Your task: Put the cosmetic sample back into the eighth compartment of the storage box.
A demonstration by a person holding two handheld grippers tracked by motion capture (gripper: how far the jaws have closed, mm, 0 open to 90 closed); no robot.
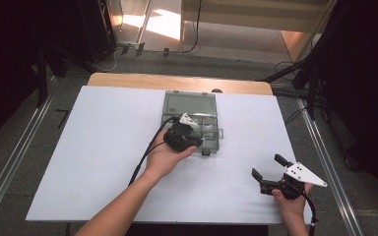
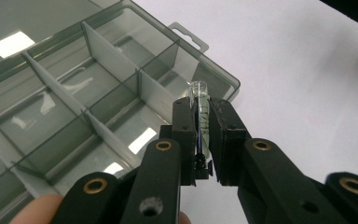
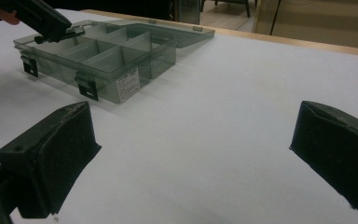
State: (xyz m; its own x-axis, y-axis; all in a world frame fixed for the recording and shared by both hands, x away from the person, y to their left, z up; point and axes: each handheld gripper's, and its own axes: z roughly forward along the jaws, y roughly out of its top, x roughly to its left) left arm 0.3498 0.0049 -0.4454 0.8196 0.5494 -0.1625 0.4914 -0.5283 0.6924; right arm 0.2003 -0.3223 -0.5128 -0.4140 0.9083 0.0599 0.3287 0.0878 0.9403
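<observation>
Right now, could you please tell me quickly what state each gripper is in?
Left gripper: shut on a small clear tube, over the open compartment box.
Right gripper: open, holding nothing, above the white table.

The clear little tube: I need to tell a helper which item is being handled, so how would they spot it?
On the white table lies an open smoky-grey compartment box. Above its near corner, the left claw is shut on a thin clear tube, held upright between the black pads. It is the one loose small item there; the compartments in view look empty.
</observation>
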